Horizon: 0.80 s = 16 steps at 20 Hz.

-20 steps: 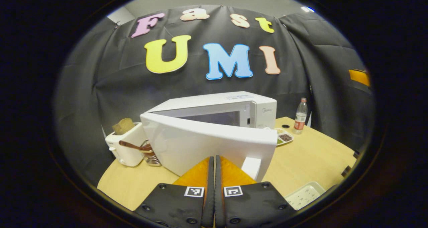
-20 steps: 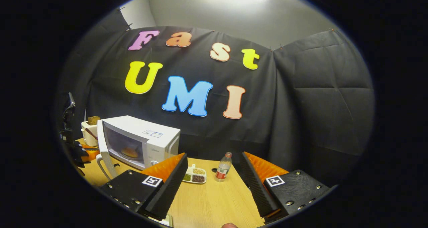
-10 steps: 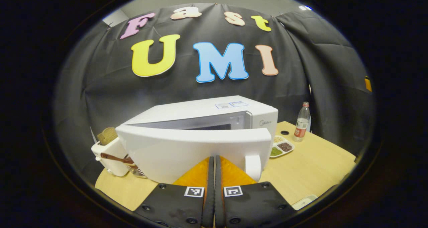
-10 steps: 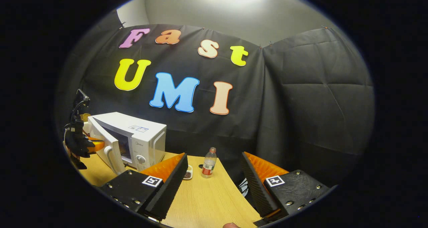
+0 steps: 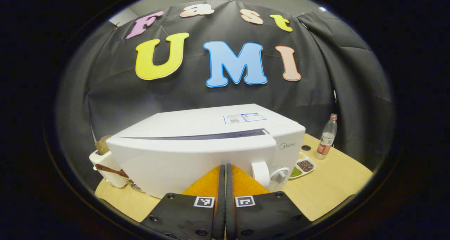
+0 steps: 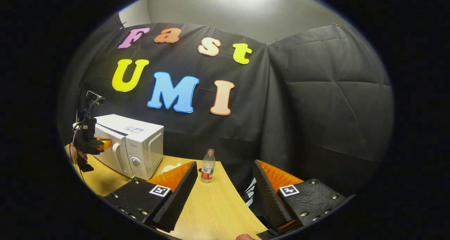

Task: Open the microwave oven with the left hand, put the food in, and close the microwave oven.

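Microwave oven (image 5: 207, 141) on the wooden table (image 5: 330, 183), door (image 5: 190, 159) nearly shut, a thin gap along its top edge

Left gripper (image 5: 225, 169), fingers pressed together and empty, meets the door front beside the handle (image 5: 261, 173); right gripper (image 6: 225, 173) hangs wide open, holding nothing, well apart over the table; a bottle (image 6: 207, 166) stands past the oven, a divided dish (image 5: 303, 164) by it
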{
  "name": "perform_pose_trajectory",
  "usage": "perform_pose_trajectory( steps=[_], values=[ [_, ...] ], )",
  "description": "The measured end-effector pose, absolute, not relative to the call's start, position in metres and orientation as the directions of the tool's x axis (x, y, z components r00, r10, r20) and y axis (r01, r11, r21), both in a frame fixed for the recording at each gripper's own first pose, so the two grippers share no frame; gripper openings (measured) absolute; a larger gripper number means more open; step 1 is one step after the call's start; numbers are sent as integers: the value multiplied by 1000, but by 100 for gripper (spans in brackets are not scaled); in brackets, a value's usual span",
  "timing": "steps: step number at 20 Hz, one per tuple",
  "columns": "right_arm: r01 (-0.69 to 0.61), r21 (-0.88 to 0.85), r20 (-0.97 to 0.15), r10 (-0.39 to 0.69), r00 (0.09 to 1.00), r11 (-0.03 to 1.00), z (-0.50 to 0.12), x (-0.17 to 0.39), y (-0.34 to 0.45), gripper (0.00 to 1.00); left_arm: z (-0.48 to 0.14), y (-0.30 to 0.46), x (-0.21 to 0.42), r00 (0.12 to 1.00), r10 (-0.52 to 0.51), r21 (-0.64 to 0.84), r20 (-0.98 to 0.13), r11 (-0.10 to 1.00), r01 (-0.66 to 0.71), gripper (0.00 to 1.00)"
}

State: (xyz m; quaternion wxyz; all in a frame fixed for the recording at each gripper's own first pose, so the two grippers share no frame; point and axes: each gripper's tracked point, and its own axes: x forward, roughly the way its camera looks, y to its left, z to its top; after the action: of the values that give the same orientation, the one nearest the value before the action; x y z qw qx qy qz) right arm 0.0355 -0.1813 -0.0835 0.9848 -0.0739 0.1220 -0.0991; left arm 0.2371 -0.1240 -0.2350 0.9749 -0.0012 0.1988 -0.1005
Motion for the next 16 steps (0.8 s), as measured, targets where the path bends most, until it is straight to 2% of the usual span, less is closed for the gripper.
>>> perform_pose_trajectory(
  steps=[6,7,8,11,16],
  values=[
    [134,-134,-237,-163,958,982,-96,47,-188,97,-235,-127,254,922,-140,-51,-361,990,130,7],
    [121,-129,-239,-150,959,984,-99,51,-188,97,-245,-128,248,905,-113,-45,-411,994,104,7],
    [106,-121,-243,-133,961,987,-102,54,-186,97,-240,-127,248,914,-98,-36,-395,995,91,10],
    [50,-70,-251,-66,966,996,-106,62,-171,97,-230,-139,246,912,-114,-42,-393,993,107,7],
    [1,-35,-224,-9,975,999,-101,66,-143,97,-170,-133,214,946,-140,-58,-292,990,129,7]
  ],
)
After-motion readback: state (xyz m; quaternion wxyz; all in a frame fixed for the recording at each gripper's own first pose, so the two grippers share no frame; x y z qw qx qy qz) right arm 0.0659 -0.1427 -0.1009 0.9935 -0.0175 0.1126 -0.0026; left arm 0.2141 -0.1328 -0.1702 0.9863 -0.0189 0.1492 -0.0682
